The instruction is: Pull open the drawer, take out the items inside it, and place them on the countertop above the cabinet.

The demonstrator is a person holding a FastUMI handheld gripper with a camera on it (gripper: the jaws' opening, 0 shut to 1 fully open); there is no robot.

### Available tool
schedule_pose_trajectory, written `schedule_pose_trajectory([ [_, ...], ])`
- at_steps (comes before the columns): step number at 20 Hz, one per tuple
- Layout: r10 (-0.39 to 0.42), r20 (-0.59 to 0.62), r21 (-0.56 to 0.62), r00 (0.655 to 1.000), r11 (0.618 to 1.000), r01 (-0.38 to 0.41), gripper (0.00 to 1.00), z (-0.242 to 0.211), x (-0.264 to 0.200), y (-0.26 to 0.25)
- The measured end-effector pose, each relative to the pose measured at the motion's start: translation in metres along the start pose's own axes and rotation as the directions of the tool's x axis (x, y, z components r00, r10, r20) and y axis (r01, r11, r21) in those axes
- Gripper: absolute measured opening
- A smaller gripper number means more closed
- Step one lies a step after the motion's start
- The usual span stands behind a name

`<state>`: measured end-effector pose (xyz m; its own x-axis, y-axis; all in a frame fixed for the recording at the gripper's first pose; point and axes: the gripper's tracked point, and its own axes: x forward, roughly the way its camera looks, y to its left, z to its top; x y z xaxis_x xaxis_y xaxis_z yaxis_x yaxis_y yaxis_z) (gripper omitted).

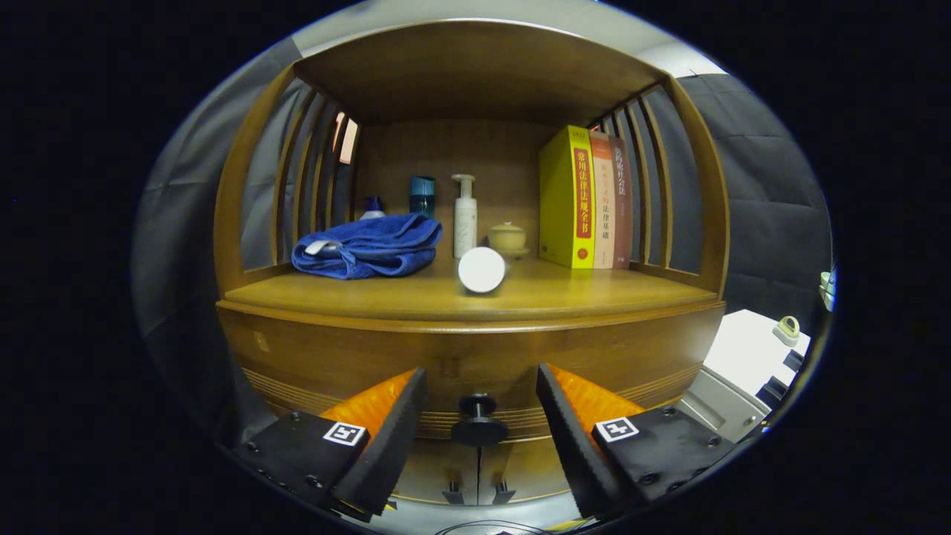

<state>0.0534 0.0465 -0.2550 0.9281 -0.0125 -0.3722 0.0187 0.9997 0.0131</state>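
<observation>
A wooden cabinet stands ahead of me with its drawer front [356, 357] shut under the countertop [579, 293]. The drawer's dark round knob [479, 423] sits between my fingers, a little beyond their tips. My gripper [481, 405] is open, with nothing pressed between the fingers. On the countertop lie a folded blue towel [368, 249] at the left and a white cylinder [481, 269] on its side near the front edge. What is inside the drawer is hidden.
At the back of the countertop stand a white pump bottle [465, 215], a teal bottle [422, 195], a small lidded cup [507, 236] and several upright books [583, 197] at the right. Slatted wooden sides enclose the shelf. A white unit [743, 357] stands to the cabinet's right.
</observation>
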Motion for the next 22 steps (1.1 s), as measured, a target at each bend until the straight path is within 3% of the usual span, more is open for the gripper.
schedule_pose_trajectory([
  [13, -0.006, 0.168, 0.070, 0.986, 0.998, -0.006, 0.97, 0.174, -0.128, -0.026],
  [17, 0.011, 0.231, 0.073, 0.973, 0.997, -0.029, 0.97, 0.206, -0.164, -0.027],
  [22, 0.022, 0.263, 0.047, 0.965, 0.998, -0.036, 0.97, 0.217, -0.173, -0.023],
])
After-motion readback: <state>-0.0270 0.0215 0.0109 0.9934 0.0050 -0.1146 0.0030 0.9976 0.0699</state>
